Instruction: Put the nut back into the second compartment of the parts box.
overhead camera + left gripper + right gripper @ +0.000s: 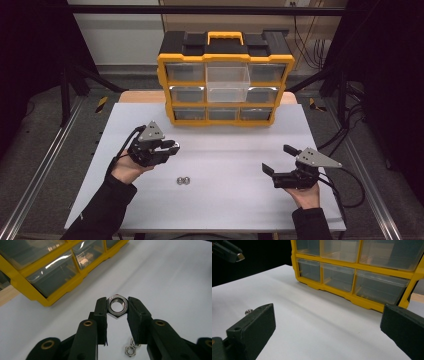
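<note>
1. Left gripper view shows the left gripper (117,307) with its two black jaws closed on a shiny steel hexagonal nut (117,306); the pads press on two opposite flat sides of the nut, and the round hole of the nut faces the camera.
2. The held nut is in the air, clear above the white table top (175,277), and not touching it.
3. Below the jaws, two more small steel hexagonal nuts (131,348) lie on the table, touching each other.
4. From the high view, the left gripper (172,146) is at the left part of the table, in the person's left hand (126,170), and its jaws point to the right.
5. The two loose nuts (183,180) lie just to the right of this hand and a little nearer to the person, near the middle of the table.
6. The right gripper (278,159) is at the right part of the table, in the person's right hand (306,196); its jaws stand wide apart and there is nothing between them.
7. In the right gripper view, its two black jaws stand far from each other over the bare table.
8. At the far side of the table stands a yellow and black plastic organiser box (226,80) with clear drawers.
9. One clear plastic drawer (227,82) in the upper middle is pulled out toward the person, and I cannot tell if anything is in it.
</note>
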Demonstrator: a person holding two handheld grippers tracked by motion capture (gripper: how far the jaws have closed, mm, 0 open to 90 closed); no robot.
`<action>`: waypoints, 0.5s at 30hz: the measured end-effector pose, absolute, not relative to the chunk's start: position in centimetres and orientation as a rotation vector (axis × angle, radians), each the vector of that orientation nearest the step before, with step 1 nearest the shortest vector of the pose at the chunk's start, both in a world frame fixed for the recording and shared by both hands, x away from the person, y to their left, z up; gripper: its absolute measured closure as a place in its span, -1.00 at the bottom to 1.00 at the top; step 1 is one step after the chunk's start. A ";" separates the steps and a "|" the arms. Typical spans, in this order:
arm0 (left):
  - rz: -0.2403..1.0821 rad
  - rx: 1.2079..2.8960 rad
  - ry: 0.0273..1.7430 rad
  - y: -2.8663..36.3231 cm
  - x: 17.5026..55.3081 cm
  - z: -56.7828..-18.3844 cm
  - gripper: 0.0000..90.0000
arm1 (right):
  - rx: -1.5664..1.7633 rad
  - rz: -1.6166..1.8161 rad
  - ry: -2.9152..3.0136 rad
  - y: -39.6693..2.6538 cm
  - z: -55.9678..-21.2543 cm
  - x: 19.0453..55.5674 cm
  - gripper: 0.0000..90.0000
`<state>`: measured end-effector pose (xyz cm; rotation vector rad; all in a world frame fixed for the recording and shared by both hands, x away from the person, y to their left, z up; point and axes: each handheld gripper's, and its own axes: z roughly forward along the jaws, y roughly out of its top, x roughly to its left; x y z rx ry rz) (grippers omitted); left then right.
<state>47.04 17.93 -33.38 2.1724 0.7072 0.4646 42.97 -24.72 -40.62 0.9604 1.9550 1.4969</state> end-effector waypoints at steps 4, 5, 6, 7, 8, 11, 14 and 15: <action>0.473 2.165 0.695 17.6 47.1 -32.5 0.54 | 0.959 1.496 1.956 -24.7 -40.6 43.0 -0.99; 0.478 2.167 0.689 17.5 47.2 -32.2 0.54 | 0.960 1.496 1.954 -24.7 -40.6 43.0 -0.99; 0.481 2.167 0.685 17.4 47.2 -32.0 0.54 | 0.959 1.496 1.954 -24.7 -40.6 43.0 -0.99; 0.480 2.166 0.686 17.3 47.2 -31.8 0.54 | 0.956 1.499 1.955 -24.7 -40.6 43.0 -0.99; 0.485 2.168 0.681 17.2 47.3 -31.6 0.54 | 0.961 1.497 1.956 -24.7 -40.6 43.0 -0.99; 0.493 2.167 0.677 16.8 47.5 -31.1 0.54 | 0.957 1.498 1.955 -24.7 -40.6 43.0 -0.99; 0.498 2.163 0.666 16.6 47.6 -30.4 0.54 | 0.960 1.495 1.955 -24.7 -40.6 43.0 -0.99; 0.496 2.158 0.667 16.5 47.7 -30.1 0.54 | 0.960 1.495 1.955 -24.7 -40.6 43.0 -0.99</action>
